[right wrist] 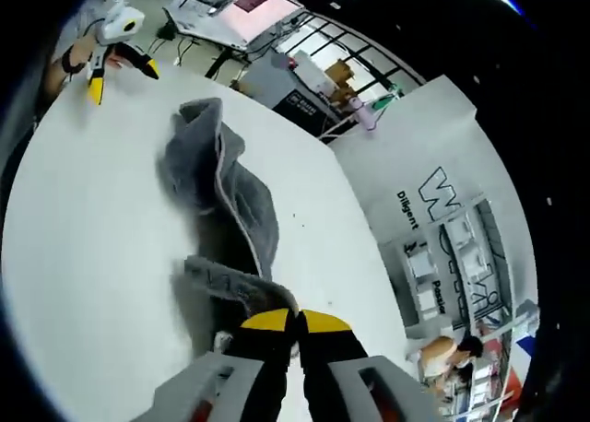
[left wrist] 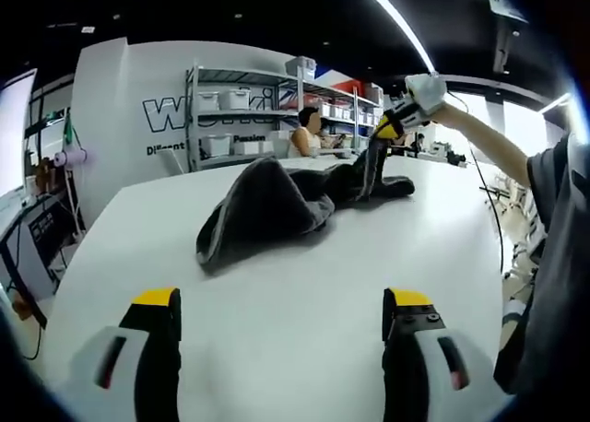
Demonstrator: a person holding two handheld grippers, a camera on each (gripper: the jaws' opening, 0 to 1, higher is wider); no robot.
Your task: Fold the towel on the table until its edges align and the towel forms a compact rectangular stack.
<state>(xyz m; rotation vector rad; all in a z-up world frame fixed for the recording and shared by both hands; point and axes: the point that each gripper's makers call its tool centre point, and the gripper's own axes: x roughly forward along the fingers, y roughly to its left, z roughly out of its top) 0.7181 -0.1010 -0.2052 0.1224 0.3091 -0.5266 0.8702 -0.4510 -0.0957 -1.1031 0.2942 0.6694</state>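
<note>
A dark grey towel (left wrist: pixel 267 205) lies crumpled in a heap on the white table (left wrist: pixel 304 293). In the left gripper view my left gripper (left wrist: pixel 281 302) hovers open over bare table, well short of the towel. At the towel's far end my right gripper (left wrist: pixel 387 132) pinches a corner and lifts it a little. In the right gripper view the right gripper (right wrist: pixel 297 322) has its yellow-tipped jaws closed on the towel's near edge, and the towel (right wrist: pixel 221 192) stretches away from it. Beyond the far end, the left gripper (right wrist: pixel 115 58) is apart from the cloth.
A person's white-gloved hand (left wrist: pixel 424 90) and sleeve hold the right gripper. Storage shelves (left wrist: pixel 230 109) and a seated person (left wrist: pixel 304 136) are behind the table's far edge. A desk with a monitor (left wrist: pixel 41 238) stands off the left side.
</note>
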